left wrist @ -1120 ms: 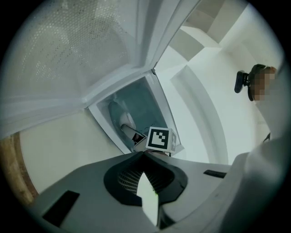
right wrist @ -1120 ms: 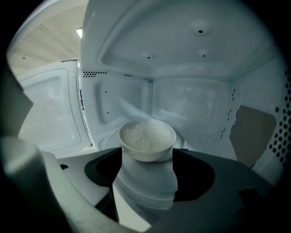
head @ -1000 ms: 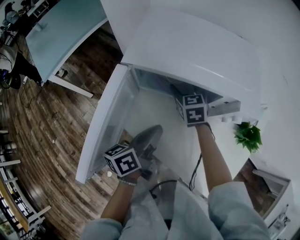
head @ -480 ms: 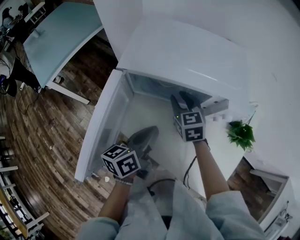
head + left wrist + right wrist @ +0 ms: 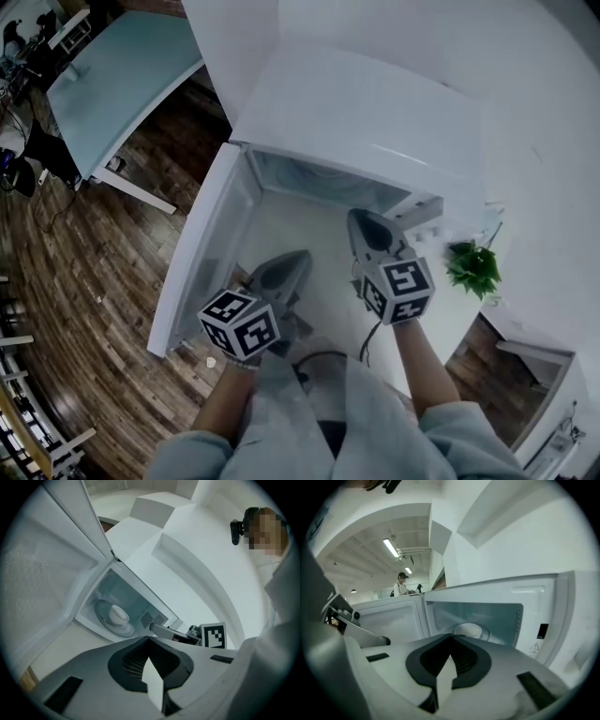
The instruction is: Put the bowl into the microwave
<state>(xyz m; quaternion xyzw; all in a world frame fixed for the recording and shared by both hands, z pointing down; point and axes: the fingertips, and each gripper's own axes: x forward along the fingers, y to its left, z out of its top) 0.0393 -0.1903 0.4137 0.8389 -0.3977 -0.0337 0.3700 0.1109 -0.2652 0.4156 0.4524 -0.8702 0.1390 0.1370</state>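
A white bowl sits on the glass turntable inside the open white microwave; the right gripper view also shows the bowl, upside-down or domed. The microwave's roof hides it in the head view. The microwave door swings out to the left. My right gripper is in front of the opening, clear of the bowl; its jaws have just closed with nothing between them. My left gripper hovers shut and empty before the cavity, near the door.
A small green plant stands right of the microwave on the white counter. A pale blue table and wood floor lie to the left. A person stands far off. A cable trails below my hands.
My right gripper has drawn back out of the microwave cavity toward me and risen, and its jaws went from open to shut. The left gripper rose slightly and rolled.
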